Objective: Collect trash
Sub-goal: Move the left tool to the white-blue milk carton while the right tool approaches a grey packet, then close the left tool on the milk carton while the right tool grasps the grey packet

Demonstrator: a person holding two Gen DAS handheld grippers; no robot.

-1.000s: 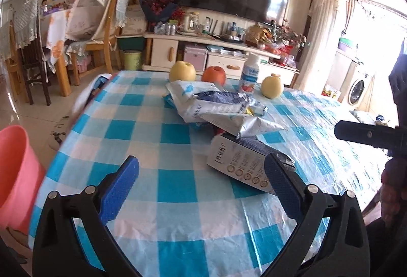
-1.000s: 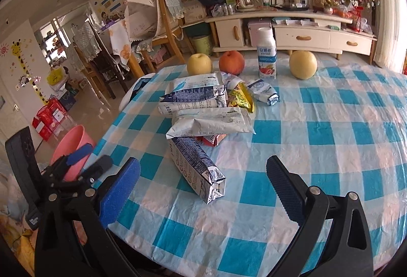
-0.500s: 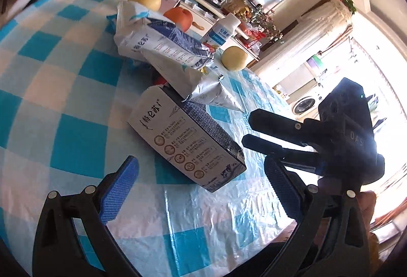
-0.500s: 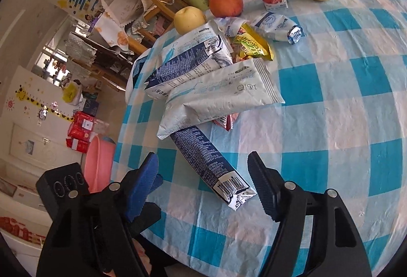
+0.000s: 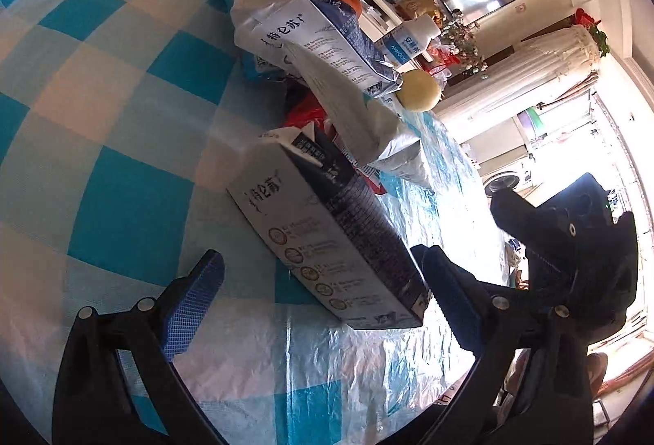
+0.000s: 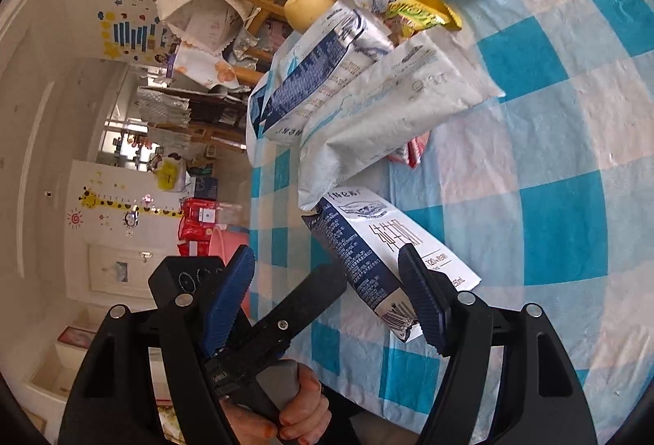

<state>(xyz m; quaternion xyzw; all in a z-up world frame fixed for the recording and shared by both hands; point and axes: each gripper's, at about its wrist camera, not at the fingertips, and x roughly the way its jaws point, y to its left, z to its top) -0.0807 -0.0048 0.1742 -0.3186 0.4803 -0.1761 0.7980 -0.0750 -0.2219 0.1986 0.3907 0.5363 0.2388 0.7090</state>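
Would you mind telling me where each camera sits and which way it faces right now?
Left wrist: on the left gripper, low over the table, facing the nearest milk carton; the right gripper shows beyond.
Right wrist: on the right gripper, facing the same milk carton from its other side; the left gripper and hand show below.
Shared: carton, litter pile, checked tablecloth.

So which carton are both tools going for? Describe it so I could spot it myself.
On the blue checked tablecloth sits a heap of empty packaging; the milk carton lies flat at its near end, closest to the table edge. Unlike the crumpled white bag over its far end, it is a boxy white and navy carton with a barcode.
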